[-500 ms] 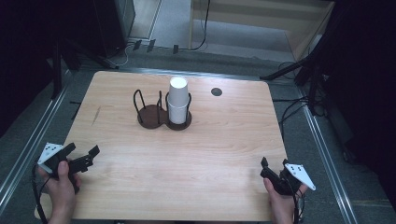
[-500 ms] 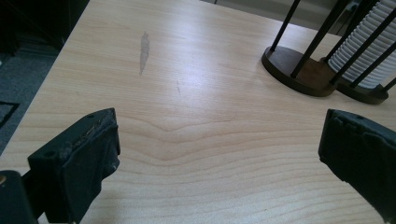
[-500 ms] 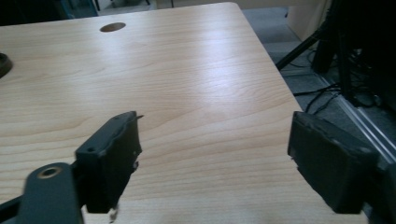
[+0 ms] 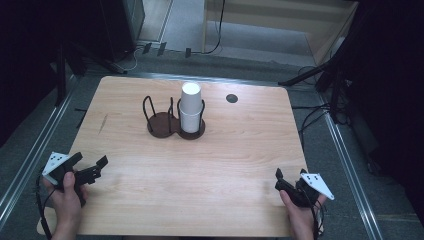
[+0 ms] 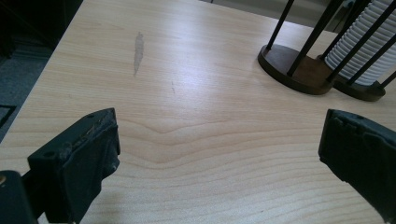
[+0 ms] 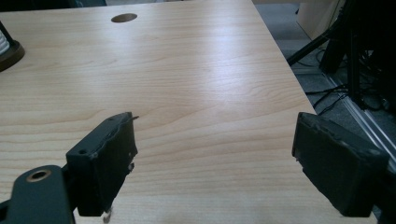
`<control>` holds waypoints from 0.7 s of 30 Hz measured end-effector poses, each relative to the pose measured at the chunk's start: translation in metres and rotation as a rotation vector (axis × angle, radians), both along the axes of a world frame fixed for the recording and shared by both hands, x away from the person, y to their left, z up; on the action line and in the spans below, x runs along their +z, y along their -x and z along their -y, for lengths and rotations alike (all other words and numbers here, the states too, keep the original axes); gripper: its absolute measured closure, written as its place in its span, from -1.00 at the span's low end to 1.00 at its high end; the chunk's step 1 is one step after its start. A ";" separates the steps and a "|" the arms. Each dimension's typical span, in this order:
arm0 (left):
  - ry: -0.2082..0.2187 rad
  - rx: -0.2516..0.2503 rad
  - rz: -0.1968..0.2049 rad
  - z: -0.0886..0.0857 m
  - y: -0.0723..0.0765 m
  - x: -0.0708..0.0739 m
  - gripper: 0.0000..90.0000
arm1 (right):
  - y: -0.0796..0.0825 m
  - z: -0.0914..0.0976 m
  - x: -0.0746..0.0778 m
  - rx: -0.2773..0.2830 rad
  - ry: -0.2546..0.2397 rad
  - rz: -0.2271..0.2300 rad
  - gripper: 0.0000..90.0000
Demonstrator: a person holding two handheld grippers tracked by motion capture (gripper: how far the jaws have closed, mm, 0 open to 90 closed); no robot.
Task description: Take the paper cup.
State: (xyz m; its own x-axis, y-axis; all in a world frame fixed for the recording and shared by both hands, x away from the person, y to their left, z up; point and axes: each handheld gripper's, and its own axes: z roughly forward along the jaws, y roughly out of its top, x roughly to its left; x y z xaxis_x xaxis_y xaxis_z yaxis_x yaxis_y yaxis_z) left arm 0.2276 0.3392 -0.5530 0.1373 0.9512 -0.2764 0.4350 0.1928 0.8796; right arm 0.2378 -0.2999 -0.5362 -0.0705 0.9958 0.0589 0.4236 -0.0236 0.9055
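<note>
at the worktop's point(image 4: 210, 175) near corners, the left hand-held gripper point(image 4: 91, 169) and right hand-held gripper point(image 4: 289, 179) gape empty; farther off, the cup stack point(image 4: 190, 106) sits untouched in the wire holder point(image 4: 175, 125), so nothing looks begun.

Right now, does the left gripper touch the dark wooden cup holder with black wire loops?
Apart. High view: the left gripper is open near the table's front edge, bare wood before the holder.

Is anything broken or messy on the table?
Nothing is spilled or broken. The table has a grey scuff mark near its left side. The cup stack stands upright in its holder.
</note>
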 end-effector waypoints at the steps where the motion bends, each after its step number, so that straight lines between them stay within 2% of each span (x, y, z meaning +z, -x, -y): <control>1: 0.000 -0.003 0.000 0.000 0.000 0.000 -1.00 | 0.000 0.000 0.000 0.000 0.000 0.000 -0.70; 5: -0.003 -0.007 -0.006 0.000 0.000 0.000 -1.00 | -0.006 -0.013 0.007 0.038 0.024 0.010 -0.70; 9: -0.017 -0.013 -0.013 0.001 -0.001 0.000 -1.00 | -0.011 -0.021 0.015 0.055 0.004 0.016 -0.70; 18: -0.018 -0.023 -0.018 0.001 -0.002 0.000 -1.00 | -0.023 -0.031 0.024 0.055 0.004 -0.003 -0.70; 21: -0.019 -0.024 -0.019 0.002 -0.002 0.000 -1.00 | -0.028 -0.035 0.031 0.060 0.012 -0.006 -0.70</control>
State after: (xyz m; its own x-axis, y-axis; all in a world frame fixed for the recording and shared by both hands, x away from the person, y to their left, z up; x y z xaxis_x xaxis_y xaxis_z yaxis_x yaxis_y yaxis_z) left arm 0.2293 0.3377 -0.5526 0.1551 0.9527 -0.2615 0.4560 0.1657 0.8744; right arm 0.2663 -0.2648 -0.5056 -0.1298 0.9904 0.0475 0.4296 0.0130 0.9029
